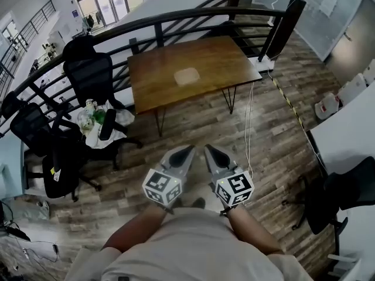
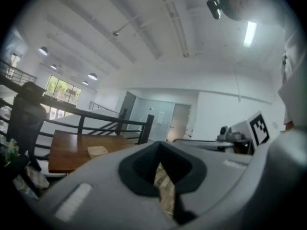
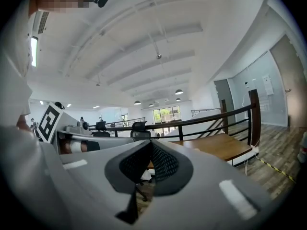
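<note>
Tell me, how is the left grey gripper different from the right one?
The left grey plastic gripper leans rightward in the head view, the right grey plastic gripper leftward, so their tips point together. The left one's black pads look smooth; the right one's look dotted like mesh. Both have their fingers shut on nothing, above the brown plank floor.

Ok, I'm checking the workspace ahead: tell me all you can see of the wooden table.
The wooden table has a brown, glossy rectangular top on thin dark hairpin legs. It stands on the plank floor beside the dark railing. One pale flat square item lies near its middle.
</note>
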The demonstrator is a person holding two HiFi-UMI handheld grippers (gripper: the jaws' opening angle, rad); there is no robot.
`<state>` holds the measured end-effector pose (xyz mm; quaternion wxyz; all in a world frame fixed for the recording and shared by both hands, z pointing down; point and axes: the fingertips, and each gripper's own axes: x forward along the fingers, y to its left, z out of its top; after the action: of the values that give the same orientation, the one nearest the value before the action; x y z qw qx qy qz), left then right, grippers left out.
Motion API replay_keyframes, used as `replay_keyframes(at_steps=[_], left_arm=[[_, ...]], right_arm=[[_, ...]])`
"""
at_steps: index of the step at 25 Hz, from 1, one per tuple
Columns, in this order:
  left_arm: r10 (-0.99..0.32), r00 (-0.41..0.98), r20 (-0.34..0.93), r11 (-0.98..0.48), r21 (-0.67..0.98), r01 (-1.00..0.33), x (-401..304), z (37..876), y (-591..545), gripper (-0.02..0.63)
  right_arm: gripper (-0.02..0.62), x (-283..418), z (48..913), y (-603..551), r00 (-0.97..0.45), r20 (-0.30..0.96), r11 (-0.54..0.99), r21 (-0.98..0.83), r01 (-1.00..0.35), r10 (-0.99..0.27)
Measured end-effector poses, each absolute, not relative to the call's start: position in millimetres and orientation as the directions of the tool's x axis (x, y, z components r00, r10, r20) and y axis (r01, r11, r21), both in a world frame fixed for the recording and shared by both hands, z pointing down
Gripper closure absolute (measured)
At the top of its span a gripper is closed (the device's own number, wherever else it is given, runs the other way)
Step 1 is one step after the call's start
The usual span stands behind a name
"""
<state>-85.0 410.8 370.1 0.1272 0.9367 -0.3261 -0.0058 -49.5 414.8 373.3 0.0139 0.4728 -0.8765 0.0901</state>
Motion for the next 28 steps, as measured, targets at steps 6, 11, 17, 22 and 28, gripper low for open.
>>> replay_keyframes(at_steps=[6, 11, 17, 22, 28], left_arm=[[-0.591, 0.804, 0.067, -0.767, 0.262, -0.585, -80, 372, 363, 0.603], [-0.56, 0.827, 0.053, -0.788, 0.273, -0.551, -90, 374, 312, 0.603], [-0.518, 0.855, 0.03, -0.827, 0.238, -0.509, -121, 359, 232, 0.603], [-0.48, 0.877, 0.023, -0.855, 0.216, -0.473, -154, 335, 174, 0.603], [-0.447, 0.894, 0.03, -0.867, 0.231, -0.442, -172, 342, 134, 0.603]], right_arm=[[0.591, -42, 376, 379, -0.531, 0.126, 0.513, -0.151, -0.845, -0.838], [0.591, -57, 380, 331, -0.516, 0.138, 0.498, -0.146, -0.855, -0.845], [0.591, -90, 369, 250, -0.478, 0.129, 0.462, -0.134, -0.876, -0.869], [0.591, -121, 342, 194, -0.436, 0.109, 0.423, -0.125, -0.898, -0.893], [0.591, -145, 349, 157, -0.415, 0.125, 0.4, -0.127, -0.908, -0.901]])
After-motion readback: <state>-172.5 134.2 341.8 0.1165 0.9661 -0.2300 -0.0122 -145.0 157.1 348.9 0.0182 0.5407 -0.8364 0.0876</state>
